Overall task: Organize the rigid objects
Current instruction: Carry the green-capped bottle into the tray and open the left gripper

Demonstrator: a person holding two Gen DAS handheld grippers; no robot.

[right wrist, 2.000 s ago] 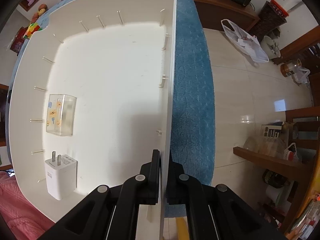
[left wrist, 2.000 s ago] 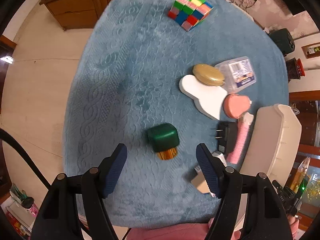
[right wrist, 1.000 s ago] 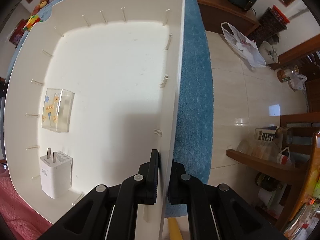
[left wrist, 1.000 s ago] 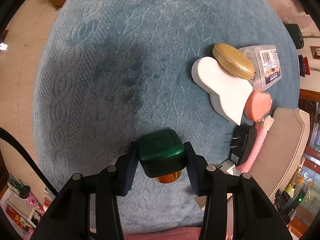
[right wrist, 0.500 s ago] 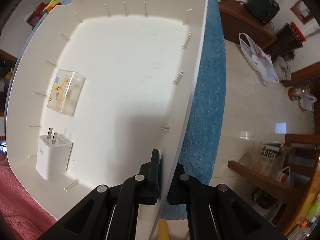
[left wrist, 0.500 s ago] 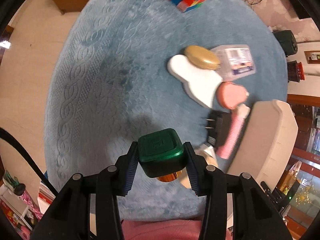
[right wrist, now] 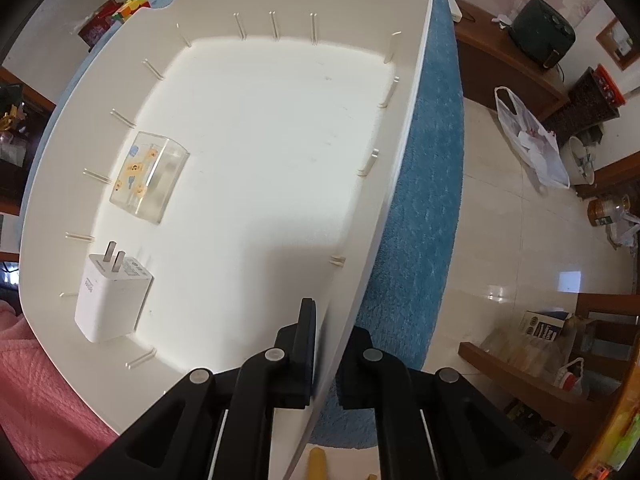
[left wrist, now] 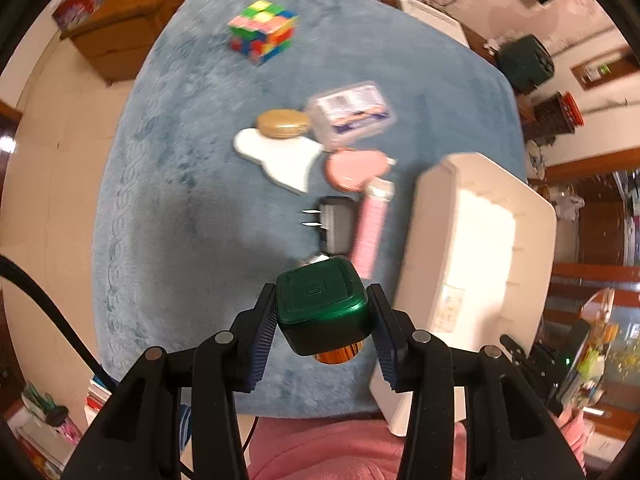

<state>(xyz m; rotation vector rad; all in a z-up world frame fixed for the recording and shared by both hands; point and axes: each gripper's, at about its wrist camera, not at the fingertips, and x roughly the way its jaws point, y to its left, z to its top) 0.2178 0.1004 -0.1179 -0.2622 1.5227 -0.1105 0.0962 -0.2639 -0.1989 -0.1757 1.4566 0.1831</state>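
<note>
My left gripper is shut on a dark green square-capped bottle with an amber base and holds it above the blue mat, just left of the white bin. My right gripper is shut on the white bin's right wall and holds the bin tilted. Inside the bin lie a white charger plug and a clear plastic box with yellow figures.
On the blue mat lie a black charger, a pink ribbed stick, a pink round case, a white flat piece, a gold oval case, a clear labelled box and a colourful cube. Wooden furniture stands beyond the mat.
My left gripper closed on the green bottle, lifted it off the mat and carried it right, toward the bin. My right gripper tilted the bin a little.
</note>
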